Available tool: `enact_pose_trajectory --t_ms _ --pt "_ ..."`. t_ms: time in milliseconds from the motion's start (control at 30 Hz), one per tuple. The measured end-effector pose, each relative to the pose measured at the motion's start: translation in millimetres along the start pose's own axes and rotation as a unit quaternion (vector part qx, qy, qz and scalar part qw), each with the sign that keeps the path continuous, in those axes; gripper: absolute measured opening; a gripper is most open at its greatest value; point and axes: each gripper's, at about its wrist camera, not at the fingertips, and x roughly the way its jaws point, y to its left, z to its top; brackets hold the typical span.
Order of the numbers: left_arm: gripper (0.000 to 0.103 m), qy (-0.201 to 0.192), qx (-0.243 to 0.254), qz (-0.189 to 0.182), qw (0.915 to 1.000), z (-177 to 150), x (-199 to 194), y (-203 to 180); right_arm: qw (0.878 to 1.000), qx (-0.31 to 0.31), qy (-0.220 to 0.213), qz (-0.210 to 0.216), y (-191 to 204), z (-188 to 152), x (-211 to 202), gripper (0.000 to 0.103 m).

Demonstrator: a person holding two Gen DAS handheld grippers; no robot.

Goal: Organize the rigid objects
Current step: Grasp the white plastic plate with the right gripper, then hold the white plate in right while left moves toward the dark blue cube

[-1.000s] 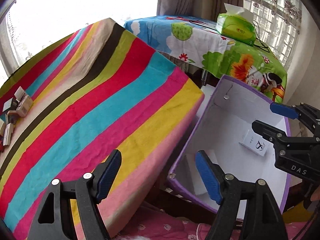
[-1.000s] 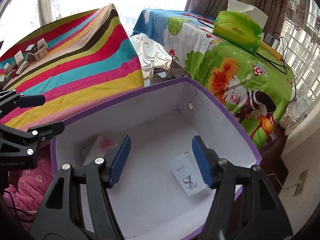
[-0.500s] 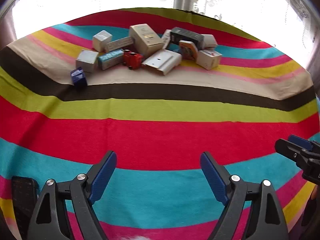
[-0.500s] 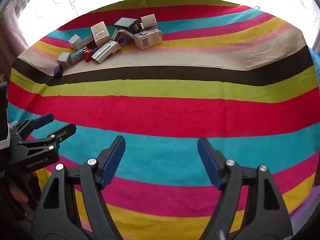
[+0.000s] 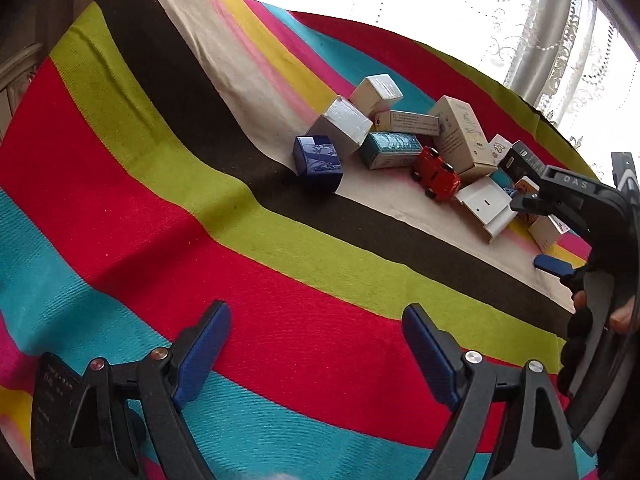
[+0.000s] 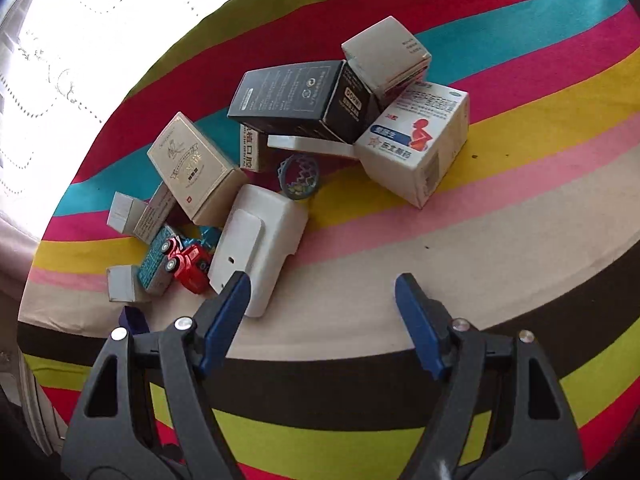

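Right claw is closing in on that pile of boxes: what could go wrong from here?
1. The right claw is open, its left finger already at the white case; pushing on could shove it into the red car.
2. The black box leans on others; pulling a support could topple it.

The left gripper (image 5: 316,344) has its jaws spread wide, with nothing between its blue pads (image 5: 202,354). It hangs over the near part of the striped cloth, pointing toward the far edge.

The right gripper (image 6: 320,316) is likewise spread wide and holds nothing; its blue pads (image 6: 224,320) hover further in toward the middle. In the left wrist view the right gripper (image 5: 548,236) comes in from the right edge, pointing left and tilted on its side. Dark-gloved fingers (image 5: 576,340) wrap its handle near the lower right.
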Motion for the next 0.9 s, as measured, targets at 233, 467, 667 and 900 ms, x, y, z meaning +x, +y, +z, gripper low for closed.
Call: enact_pose_trajectory --t_ms 233,467,667,900 --pt "0.092 -0.001 -0.004 -0.009 1.0000 2 -1 -1 0.991 -0.045 0.002 -0.124 64 14 47 0.095" --pt "0.095 -0.001 -0.006 -0.020 0.9998 1 -2 0 0.974 -0.159 0.001 -0.163 77 -1 55 0.082" --pt "0.103 0.011 0.012 -0.017 0.9997 2 2 -6 0.968 -0.248 0.002 -0.038 9 -52 -7 0.073" --pt "0.103 0.023 0.038 0.013 0.9989 0 5 -15 0.960 -0.279 0.007 -0.032 -43 -77 -39 0.074"
